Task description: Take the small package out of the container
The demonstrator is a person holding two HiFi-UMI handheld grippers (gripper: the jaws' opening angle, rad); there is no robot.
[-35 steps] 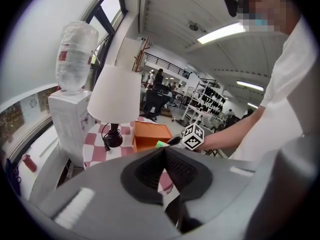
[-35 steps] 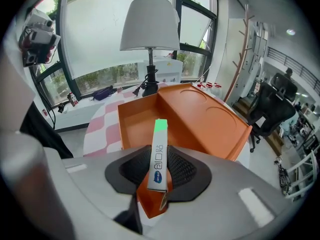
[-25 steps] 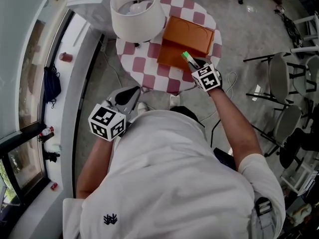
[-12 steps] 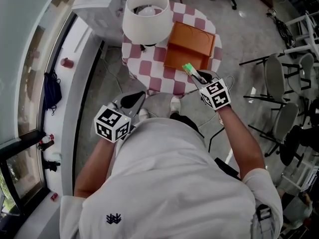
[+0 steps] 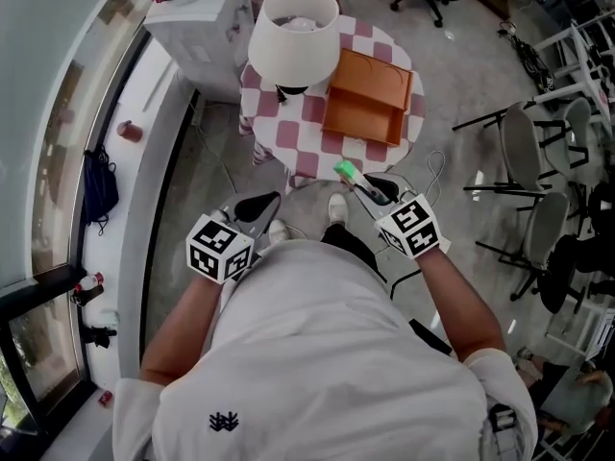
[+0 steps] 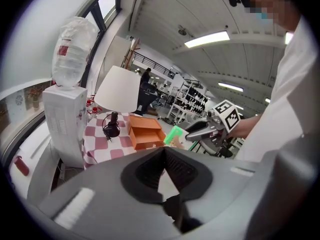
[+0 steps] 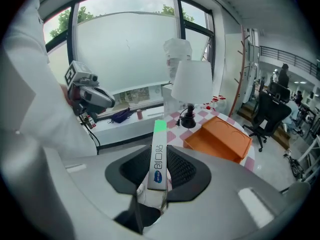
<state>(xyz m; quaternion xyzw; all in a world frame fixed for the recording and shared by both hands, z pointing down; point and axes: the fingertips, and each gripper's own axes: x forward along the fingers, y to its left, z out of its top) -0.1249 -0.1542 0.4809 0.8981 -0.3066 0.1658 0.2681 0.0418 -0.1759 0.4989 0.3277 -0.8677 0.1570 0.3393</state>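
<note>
We see a round table with a red-and-white checked cloth (image 5: 288, 134) standing on the grey floor. Just beside it, on the window side, stands a white water dispenser with a clear bottle on top (image 6: 62, 121). On the table is a lamp with a wide white shade (image 5: 293, 33) and a black foot. Near the lamp, on the same cloth, lies the orange box-shaped container (image 5: 366, 96).

The left gripper (image 6: 164, 151) is close to our body, well apart from the table. Its two dark jaws meet at the tips and nothing is between them.

The right gripper (image 5: 373, 191) is in the air in front of the near edge of the table, over the floor. Its jaws are pressed from both sides on the small package, a slim grey-white stick with a bright green end (image 7: 157, 159). The package is outside the container and not touching it. Its green end sticks out past the jaw tips and points toward the table, while its lower part sits deep between the pads.
</note>
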